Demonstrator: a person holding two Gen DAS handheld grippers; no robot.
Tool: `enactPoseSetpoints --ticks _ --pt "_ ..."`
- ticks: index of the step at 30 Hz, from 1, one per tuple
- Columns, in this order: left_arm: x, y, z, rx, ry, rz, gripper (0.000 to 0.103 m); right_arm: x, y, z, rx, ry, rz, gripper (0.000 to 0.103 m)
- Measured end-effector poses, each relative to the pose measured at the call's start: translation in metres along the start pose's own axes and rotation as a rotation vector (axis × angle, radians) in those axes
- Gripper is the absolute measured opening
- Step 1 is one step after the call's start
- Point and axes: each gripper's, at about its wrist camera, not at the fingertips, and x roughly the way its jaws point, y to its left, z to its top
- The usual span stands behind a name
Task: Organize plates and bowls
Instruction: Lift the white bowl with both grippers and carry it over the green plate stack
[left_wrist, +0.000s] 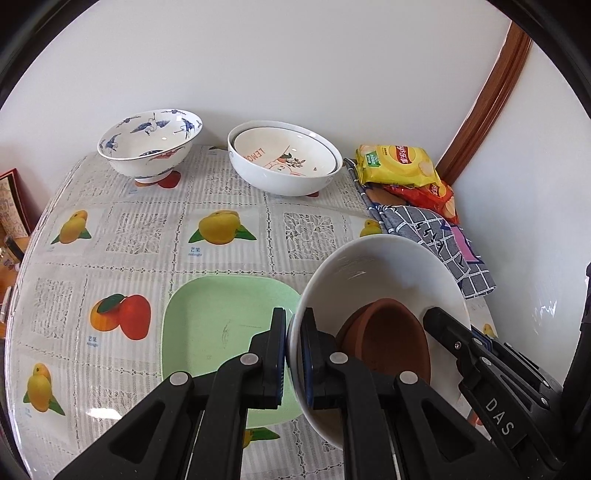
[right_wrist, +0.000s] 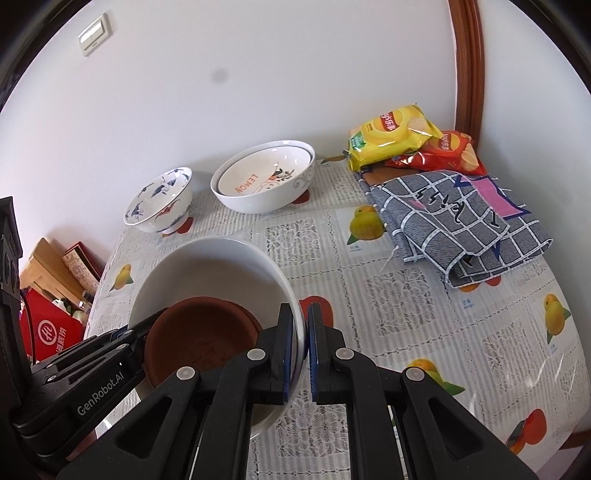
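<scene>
A large white bowl (left_wrist: 373, 269) (right_wrist: 207, 266) with a small brown bowl (left_wrist: 388, 332) (right_wrist: 199, 332) inside hangs above the table, held by both grippers. My left gripper (left_wrist: 293, 354) is shut on the bowl's left rim. On the opposite rim my right gripper (right_wrist: 302, 350) is shut as well; it shows in the left wrist view too (left_wrist: 443, 332). Under the bowl's left side a green square plate (left_wrist: 221, 325) lies on the table. Near the wall stand a blue-patterned bowl (left_wrist: 151, 144) (right_wrist: 162, 203) and a white bowl holding a "LEMON" bowl (left_wrist: 284, 162) (right_wrist: 264, 184).
The table wears a fruit-print cloth (left_wrist: 110, 258) (right_wrist: 424, 314). Yellow and red chip bags (left_wrist: 399, 166) (right_wrist: 399, 136) and a folded checked cloth (left_wrist: 443, 243) (right_wrist: 461, 225) lie at the back right corner. Boxes (right_wrist: 48, 325) sit beyond the table's left edge.
</scene>
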Motion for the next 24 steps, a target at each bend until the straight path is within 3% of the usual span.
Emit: enactPoseSetpoints --ticks 24 --pt "0.005 0.038 0.001 -0.054 0.010 0.027 0.008 0.022 0.031 -0.002 -0.052 0.024 0.028 0.008"
